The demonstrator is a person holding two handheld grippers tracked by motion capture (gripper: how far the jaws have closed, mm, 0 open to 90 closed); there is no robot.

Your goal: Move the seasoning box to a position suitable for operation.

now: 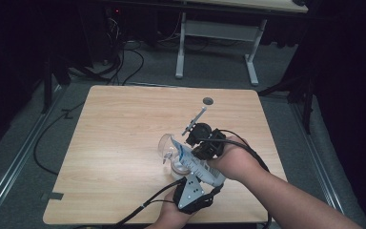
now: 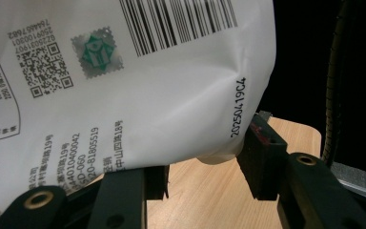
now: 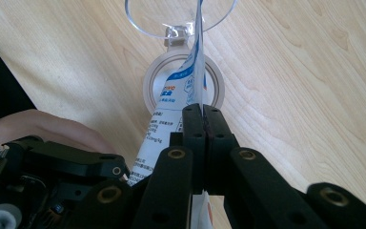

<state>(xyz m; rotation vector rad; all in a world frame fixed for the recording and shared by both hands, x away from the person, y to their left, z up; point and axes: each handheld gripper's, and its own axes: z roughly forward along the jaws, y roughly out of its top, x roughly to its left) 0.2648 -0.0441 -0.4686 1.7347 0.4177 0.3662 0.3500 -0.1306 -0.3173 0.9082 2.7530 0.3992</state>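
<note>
The table (image 1: 124, 133) was light wood with rounded corners. It had a small round grey cap (image 1: 208, 100) near its far edge. A round white jar (image 3: 183, 86) stood on the table, with its clear lid (image 3: 171, 19) open beside it.

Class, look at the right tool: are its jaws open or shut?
Shut: the right tool pinches the white pouch's thin edge.

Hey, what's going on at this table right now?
A person is working a white printed pouch with two hand-held grippers over a wooden table. The right gripper is shut on the pouch's thin edge, holding it above a small round open container with a clear hinged lid. The left gripper straddles the pouch's lower part; whether its fingers press it is unclear.
</note>
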